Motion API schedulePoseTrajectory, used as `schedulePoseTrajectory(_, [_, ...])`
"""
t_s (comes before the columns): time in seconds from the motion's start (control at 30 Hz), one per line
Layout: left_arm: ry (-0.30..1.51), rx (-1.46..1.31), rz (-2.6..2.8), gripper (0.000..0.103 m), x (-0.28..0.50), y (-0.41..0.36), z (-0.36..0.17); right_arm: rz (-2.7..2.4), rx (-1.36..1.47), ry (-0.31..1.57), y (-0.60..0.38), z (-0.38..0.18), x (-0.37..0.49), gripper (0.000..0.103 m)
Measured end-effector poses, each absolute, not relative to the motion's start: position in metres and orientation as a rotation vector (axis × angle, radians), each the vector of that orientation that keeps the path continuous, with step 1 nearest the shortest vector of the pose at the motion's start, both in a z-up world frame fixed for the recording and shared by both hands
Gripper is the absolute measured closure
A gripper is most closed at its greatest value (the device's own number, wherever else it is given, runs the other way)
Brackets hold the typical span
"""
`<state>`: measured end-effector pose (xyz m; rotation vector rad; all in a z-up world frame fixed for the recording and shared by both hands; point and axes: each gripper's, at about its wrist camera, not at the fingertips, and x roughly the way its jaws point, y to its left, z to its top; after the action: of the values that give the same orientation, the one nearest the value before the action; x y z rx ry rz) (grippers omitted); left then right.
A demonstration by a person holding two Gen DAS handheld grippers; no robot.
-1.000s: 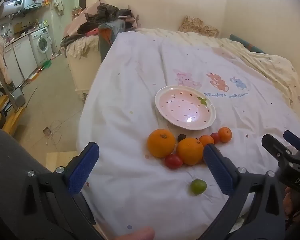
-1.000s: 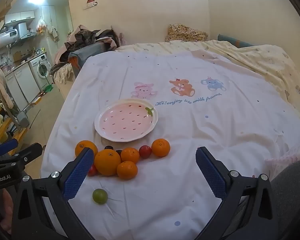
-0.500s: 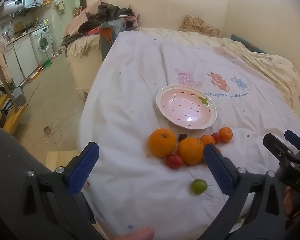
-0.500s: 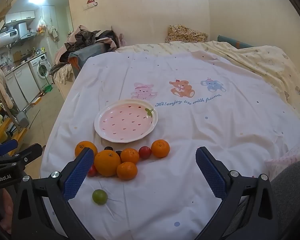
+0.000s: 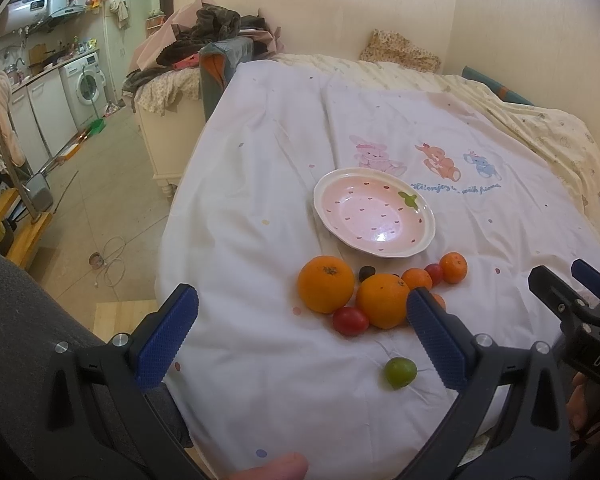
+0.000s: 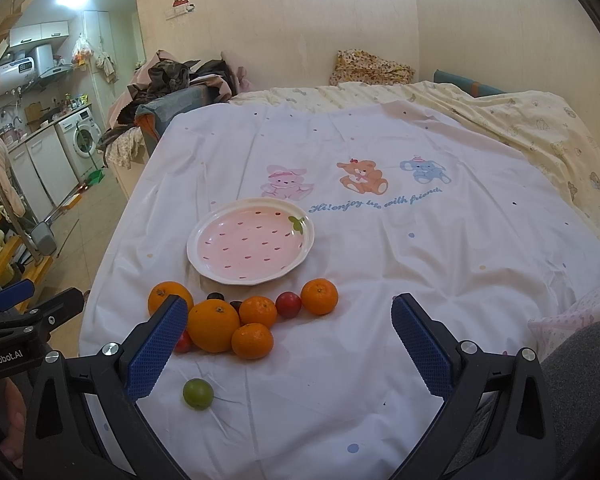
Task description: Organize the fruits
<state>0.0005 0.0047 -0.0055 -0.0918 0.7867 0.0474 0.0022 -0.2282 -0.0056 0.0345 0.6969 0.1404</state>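
Note:
A pink strawberry-pattern plate (image 5: 424, 240) (image 6: 302, 246) sits empty on the white sheet. In front of it lie two large oranges (image 5: 325, 284) (image 6: 213, 325), several small tangerines (image 5: 453, 267) (image 6: 319, 296), red cherry tomatoes (image 5: 350, 321) (image 6: 288, 304), small dark fruits (image 5: 366, 272) and a green fruit (image 5: 399, 372) (image 6: 198, 393). My left gripper (image 5: 300, 330) is open and empty, held above the near edge of the bed. My right gripper (image 6: 290, 344) is open and empty, to the right of the fruit cluster.
The bed's left edge (image 5: 172, 216) drops to a tiled floor. A pile of clothes (image 5: 204, 36) lies at the far left. A yellow quilt (image 6: 540, 128) covers the far right. Each gripper shows in the other's view (image 5: 576, 304) (image 6: 24, 312).
Both views have shifted only slightly. The fruits and plate have not moved, and both grippers stay open.

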Motion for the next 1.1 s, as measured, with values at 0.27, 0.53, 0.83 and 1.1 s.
schedulePoseTrajectory(0.27, [0.789, -0.09, 0.049, 0.0, 0.0008, 0.0043, -0.0056, 0.141, 0.034, 0.698, -0.2259, -0.0035, 0.0011, 0.0])
schedulePoseTrajectory(0.53, [0.789, -0.09, 0.049, 0.0, 0.001, 0.0044, -0.0058, 0.138, 0.036, 0.702, -0.2311, -0.0082, 0.0036, 0.0])
schedulePoseTrajectory(0.83, [0.791, -0.091, 0.052, 0.0, 0.0001, 0.0051, -0.0095, 0.138, 0.034, 0.704, -0.2313, -0.0096, 0.0043, 0.0])
schedulePoseTrajectory(1.1, [0.79, -0.093, 0.052, 0.0, 0.0005, 0.0054, -0.0082, 0.138, 0.031, 0.703, -0.2304, -0.0114, 0.004, 0.0])
